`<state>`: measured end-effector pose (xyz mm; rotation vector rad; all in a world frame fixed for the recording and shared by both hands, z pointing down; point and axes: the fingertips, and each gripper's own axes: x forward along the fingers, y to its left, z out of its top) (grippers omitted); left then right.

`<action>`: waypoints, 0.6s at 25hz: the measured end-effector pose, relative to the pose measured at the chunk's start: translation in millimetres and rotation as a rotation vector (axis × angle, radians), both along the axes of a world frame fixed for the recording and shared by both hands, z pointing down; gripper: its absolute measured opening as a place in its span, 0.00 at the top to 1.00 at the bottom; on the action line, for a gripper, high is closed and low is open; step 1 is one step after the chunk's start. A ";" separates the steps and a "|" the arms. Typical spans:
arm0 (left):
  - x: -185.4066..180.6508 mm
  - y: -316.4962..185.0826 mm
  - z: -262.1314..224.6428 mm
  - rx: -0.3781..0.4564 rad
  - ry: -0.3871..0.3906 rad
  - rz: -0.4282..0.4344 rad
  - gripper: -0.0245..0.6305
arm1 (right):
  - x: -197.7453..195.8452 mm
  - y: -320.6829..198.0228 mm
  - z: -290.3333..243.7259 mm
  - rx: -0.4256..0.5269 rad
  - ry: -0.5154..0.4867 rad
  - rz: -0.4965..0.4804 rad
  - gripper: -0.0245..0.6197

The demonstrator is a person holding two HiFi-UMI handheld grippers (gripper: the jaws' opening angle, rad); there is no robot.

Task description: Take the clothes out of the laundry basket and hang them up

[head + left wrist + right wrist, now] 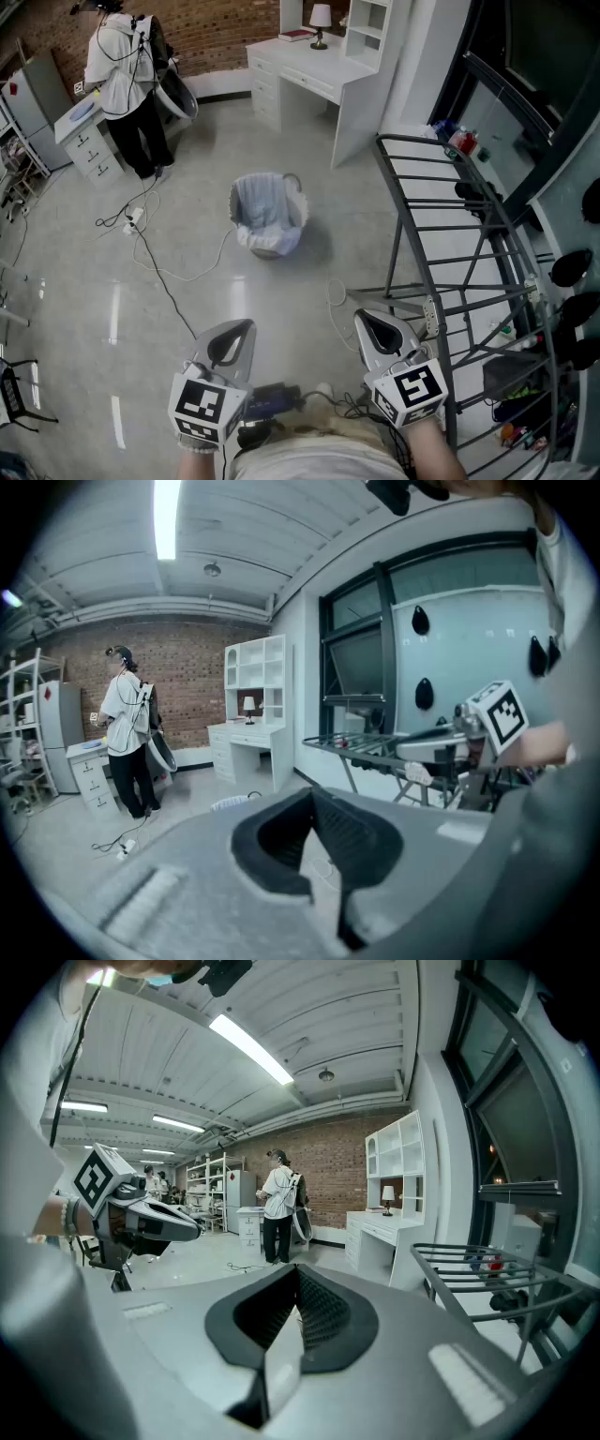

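Mid-floor, well ahead of the shut, empty left gripper point(234, 330) and right gripper point(371, 324), the basket point(266, 251) holds the clothes point(265, 202) near the rack point(422, 139), so I'd step close, open one gripper wide and pinch a single garment near its top.

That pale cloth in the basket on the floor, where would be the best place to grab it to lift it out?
Probably a bunched fold of the pale cloth near the rim, coming straight down from above. The laundry basket stands upright with its mouth open to the top, and the cloth drapes over its edge, so its walls would block a sideways approach.
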<state>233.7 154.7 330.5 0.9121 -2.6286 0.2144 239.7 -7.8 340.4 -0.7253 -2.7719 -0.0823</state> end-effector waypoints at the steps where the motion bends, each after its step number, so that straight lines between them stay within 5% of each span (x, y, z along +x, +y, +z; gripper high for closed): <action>1: -0.5 0.8 -1.3 0.001 0.000 -0.004 0.96 | -0.1 0.7 -0.6 -0.001 0.003 0.002 0.96; 15: -5.4 12.6 2.3 0.023 0.001 -0.018 0.97 | -1.0 16.2 0.1 -0.020 0.007 -0.011 0.95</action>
